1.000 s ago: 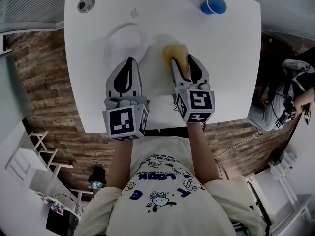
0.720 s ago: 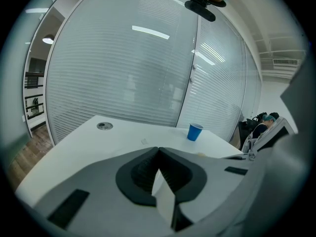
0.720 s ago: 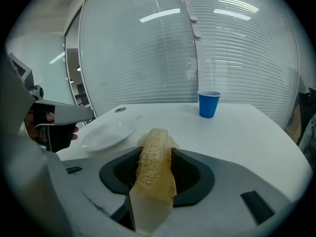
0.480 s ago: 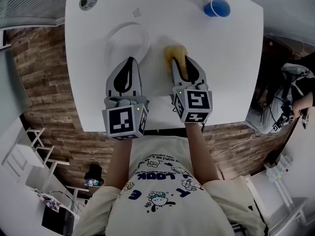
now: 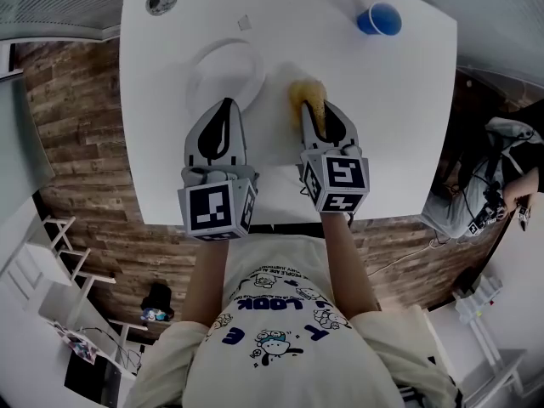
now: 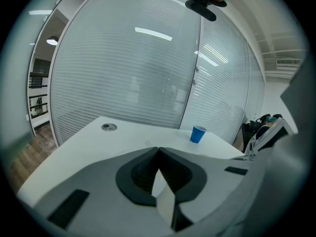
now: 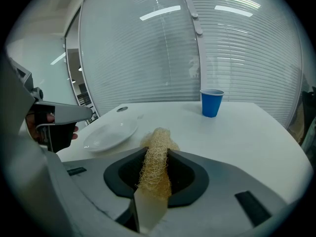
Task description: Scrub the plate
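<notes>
A: Right gripper (image 5: 314, 107), what's the state?
B: Jaws have just been closing. The pads now pinch a yellow loofah scrubber (image 7: 157, 174) from both sides. Its frayed end pokes out past the tips, over the white table (image 5: 399, 143).
A: And the left gripper (image 6: 158, 151)?
B: Jaws together, tips meeting, nothing between them. Held level with the right one, side by side at the near edge.
A: Where's the plate?
B: The plate (image 5: 223, 73) is white and lies flat on the table's far-left part. It is just left of the scrubber and apart from it. From above, the left gripper's tips line up with the plate's near rim. I can't tell whether they touch it.
A: Anything else on top?
B: A blue cup (image 5: 380, 19) stands upright toward the far right corner, well apart from the plate. There's a round grommet (image 5: 161, 0) at the far left corner.
</notes>
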Available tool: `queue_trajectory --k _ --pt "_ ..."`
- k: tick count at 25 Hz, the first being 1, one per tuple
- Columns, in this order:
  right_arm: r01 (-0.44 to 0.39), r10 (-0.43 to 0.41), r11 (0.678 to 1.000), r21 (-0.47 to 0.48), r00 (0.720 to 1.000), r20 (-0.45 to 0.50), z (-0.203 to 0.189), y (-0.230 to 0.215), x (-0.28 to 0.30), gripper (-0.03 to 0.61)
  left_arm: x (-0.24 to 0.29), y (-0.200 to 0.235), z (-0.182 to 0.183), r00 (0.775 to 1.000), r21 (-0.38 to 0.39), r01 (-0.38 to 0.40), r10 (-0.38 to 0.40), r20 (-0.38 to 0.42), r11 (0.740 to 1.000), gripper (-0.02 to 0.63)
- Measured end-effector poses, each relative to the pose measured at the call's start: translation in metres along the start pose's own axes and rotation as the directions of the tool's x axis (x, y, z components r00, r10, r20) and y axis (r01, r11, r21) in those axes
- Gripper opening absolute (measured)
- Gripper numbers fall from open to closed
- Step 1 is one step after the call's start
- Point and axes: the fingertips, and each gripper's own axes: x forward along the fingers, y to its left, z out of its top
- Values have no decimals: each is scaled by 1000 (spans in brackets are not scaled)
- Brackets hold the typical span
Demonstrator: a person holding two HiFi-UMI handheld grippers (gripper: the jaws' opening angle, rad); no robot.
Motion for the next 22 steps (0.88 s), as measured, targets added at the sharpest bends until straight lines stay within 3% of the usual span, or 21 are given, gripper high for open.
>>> queue_trajectory --k 11,22 --pt "-22 21 1000 5 999 42 19 6 -4 114 -11 7 18 998 -15 -37 38 51 999 26" --pt "-107 114 993 -55 984 139 79 34 -11 114 -33 31 37 988 -59 -111 116 106 992 26"
